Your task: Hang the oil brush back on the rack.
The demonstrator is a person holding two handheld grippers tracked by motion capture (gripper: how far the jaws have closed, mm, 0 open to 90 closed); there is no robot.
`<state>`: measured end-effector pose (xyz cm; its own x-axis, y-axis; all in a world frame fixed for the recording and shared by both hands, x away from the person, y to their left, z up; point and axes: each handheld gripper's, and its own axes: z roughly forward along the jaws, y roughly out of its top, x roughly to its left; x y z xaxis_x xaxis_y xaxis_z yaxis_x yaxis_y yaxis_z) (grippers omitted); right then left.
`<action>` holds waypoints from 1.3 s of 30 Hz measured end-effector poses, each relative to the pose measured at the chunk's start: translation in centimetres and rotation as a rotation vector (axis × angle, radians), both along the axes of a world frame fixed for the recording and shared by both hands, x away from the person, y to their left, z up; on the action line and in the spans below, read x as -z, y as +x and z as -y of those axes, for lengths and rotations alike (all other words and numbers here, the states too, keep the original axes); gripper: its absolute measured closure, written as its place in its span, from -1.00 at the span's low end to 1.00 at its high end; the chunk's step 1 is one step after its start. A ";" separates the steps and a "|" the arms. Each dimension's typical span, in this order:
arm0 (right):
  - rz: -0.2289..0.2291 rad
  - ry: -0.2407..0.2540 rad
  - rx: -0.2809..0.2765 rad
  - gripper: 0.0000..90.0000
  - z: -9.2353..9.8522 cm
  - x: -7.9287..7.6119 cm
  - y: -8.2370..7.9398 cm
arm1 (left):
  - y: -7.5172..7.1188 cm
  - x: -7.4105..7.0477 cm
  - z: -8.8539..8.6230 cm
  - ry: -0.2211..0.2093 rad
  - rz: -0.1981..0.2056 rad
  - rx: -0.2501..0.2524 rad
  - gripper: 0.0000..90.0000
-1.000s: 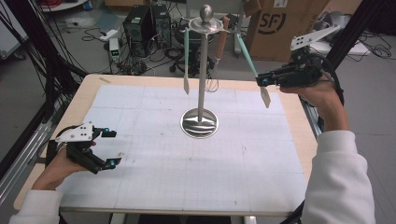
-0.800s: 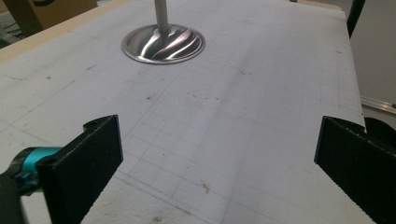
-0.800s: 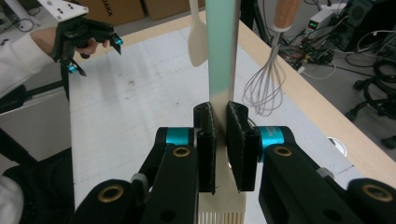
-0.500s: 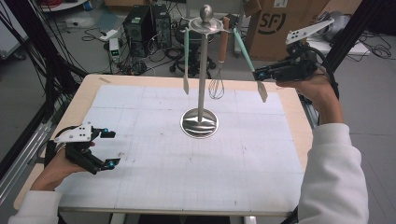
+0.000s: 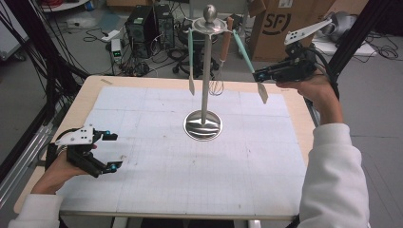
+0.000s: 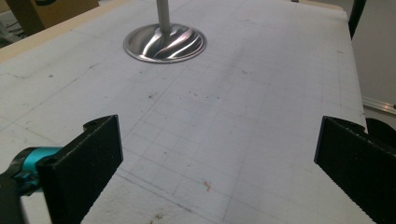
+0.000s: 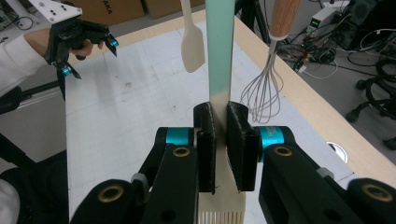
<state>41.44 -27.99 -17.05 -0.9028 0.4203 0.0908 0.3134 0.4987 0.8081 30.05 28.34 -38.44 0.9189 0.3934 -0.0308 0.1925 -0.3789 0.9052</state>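
The steel utensil stand with a round base (image 5: 203,124) sits mid-table. From its top hang a mint-handled spatula (image 5: 191,61) left, a wooden-handled wire whisk (image 5: 221,61) behind, and a mint-handled slotted turner (image 5: 252,66) right.

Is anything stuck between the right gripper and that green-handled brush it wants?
No. The right gripper has its jaws shut right on the brush, where the green handle meets the pale head, with nothing between. The whisk and spatula hang to either side, apart from the jaws.
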 end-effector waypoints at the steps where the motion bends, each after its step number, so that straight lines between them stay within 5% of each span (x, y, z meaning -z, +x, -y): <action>1: 0.001 0.002 -0.002 0.83 -0.1 0.1 0.1 | 0.0 0.0 0.0 0.000 0.000 -0.001 -0.96; 33: -0.020 -0.012 -0.020 0.82 -5.0 2.2 2.9 | 0.1 0.0 -0.1 -0.003 -0.003 0.002 -0.96; 36: -0.016 -0.011 -0.012 0.74 -5.1 2.2 2.9 | 0.1 0.1 -0.1 -0.004 -0.005 0.001 -0.96; 39: -0.004 0.002 -0.006 0.45 -5.1 2.4 2.8 | 0.2 0.1 -0.1 -0.004 -0.005 0.002 -0.96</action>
<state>44.20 -22.84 -19.41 -0.9050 0.4146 0.0950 0.3133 0.4988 0.8081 30.22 28.48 -38.51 0.9194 0.3916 -0.0372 0.1965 -0.3752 0.9059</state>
